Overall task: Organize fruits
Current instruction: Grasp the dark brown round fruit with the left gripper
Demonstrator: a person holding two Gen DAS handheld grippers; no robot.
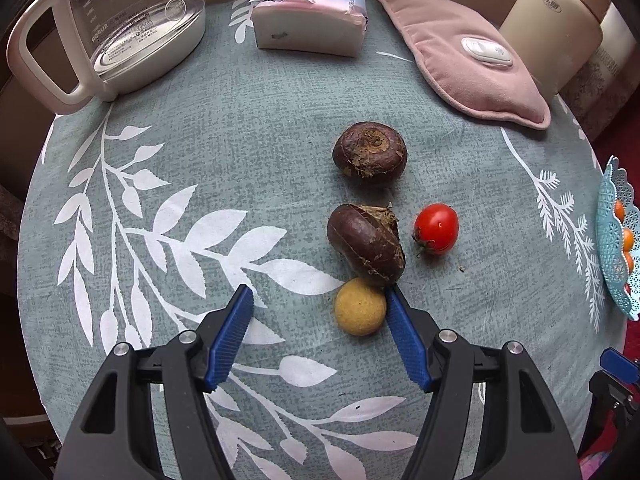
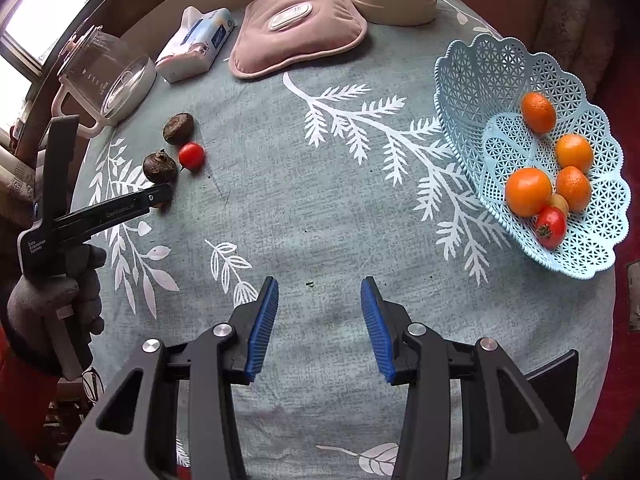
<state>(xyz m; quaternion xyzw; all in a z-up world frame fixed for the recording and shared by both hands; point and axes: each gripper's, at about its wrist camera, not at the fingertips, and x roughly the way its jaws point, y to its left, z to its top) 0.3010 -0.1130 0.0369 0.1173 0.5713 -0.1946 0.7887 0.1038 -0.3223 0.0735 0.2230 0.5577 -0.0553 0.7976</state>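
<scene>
Left wrist view: the left gripper (image 1: 320, 296) is spread wide, holding nothing. A small yellow fruit (image 1: 360, 306) sits low in the frame's centre, between the tips but hard against the right-hand finger (image 1: 404, 340), with a wide gap to the left-hand one. Touching it from above is a brown water chestnut (image 1: 366, 243), its long axis running from upper left to lower right. A second chestnut (image 1: 370, 153) lies further up, apart, and a red tomato (image 1: 436, 229) sits just right of the nearer chestnut. I judge the yellow fruit to be the next pick; the claw looks off-centre, so closing may nudge the fruit leftward or catch the chestnut. The blue basket (image 1: 612, 200) shows only at the right edge, with orange fruit inside.

Right wrist view: the right gripper (image 2: 320, 292) is also spread and empty, low at centre over bare tablecloth (image 2: 320, 184). The basket (image 2: 480, 92) fills the right side, holding four orange fruits (image 2: 528, 192), one tomato (image 2: 551, 226) and a pale fruit half hidden between them. The loose fruit lies at the left of the frame, beside the left gripper (image 2: 162, 196), whose tip hides the yellow fruit. The left hand is plainly nearer to it.
</scene>
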